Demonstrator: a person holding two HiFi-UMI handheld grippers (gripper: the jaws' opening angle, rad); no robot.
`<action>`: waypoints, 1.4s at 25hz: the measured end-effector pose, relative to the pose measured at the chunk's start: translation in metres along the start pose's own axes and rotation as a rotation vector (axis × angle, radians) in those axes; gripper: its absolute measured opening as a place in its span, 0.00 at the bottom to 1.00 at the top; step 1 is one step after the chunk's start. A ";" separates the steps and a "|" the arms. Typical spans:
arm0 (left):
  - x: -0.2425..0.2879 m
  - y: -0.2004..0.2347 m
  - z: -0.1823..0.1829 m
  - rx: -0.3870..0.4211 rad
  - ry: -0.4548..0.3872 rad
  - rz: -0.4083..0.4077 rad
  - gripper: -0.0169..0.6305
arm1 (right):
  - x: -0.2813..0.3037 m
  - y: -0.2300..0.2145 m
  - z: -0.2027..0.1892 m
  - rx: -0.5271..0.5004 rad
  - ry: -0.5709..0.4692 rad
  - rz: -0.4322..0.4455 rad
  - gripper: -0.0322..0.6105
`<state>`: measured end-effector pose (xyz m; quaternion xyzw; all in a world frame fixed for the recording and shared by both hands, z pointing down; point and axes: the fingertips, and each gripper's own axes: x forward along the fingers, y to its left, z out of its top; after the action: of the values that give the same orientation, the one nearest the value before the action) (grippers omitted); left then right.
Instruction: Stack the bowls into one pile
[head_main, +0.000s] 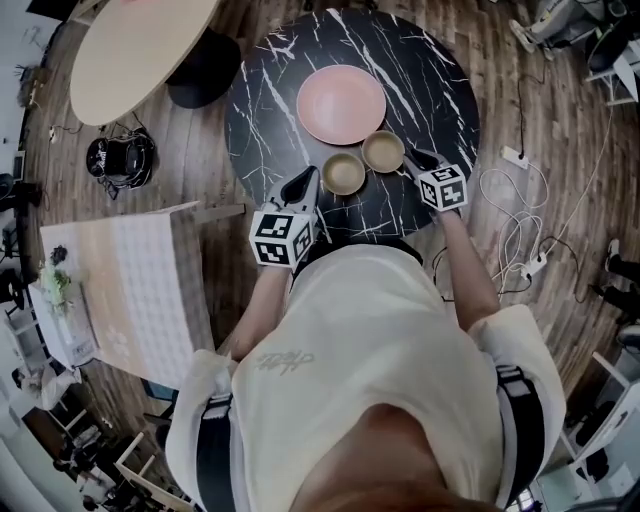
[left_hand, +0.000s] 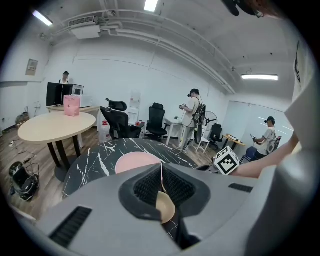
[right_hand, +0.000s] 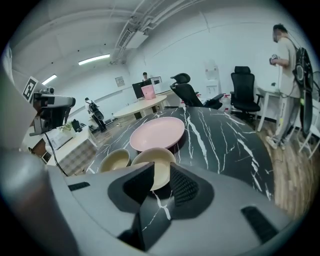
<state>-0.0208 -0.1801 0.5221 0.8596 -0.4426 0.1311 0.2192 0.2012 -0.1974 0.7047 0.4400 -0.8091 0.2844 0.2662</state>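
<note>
Jaws of the right gripper (right_hand: 161, 172) gape astride the rim of the right tan bowl (right_hand: 150, 155); the left gripper (left_hand: 161, 172) is clenched, empty.

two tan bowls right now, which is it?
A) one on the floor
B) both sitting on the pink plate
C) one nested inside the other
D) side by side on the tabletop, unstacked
D: the head view shows one bowl next to the other bowl on the black table, just short of the pink plate, neither inside the other.

We find left bowl (head_main: 343, 173) just beside right bowl (head_main: 383, 151) on surface (head_main: 430, 90), near its front edge; plate (head_main: 341, 104) just behind both.
</note>
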 end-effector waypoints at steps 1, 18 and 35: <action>0.001 0.000 -0.002 -0.006 0.005 0.010 0.06 | 0.003 -0.002 0.000 -0.002 0.006 0.009 0.20; 0.013 0.012 -0.008 -0.069 0.033 0.110 0.06 | 0.054 -0.026 -0.001 0.037 0.097 0.064 0.19; 0.015 0.020 0.002 -0.071 0.021 0.106 0.06 | 0.075 -0.013 -0.013 -0.007 0.160 0.112 0.09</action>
<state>-0.0282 -0.2019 0.5324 0.8252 -0.4895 0.1355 0.2470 0.1796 -0.2365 0.7680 0.3693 -0.8094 0.3303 0.3151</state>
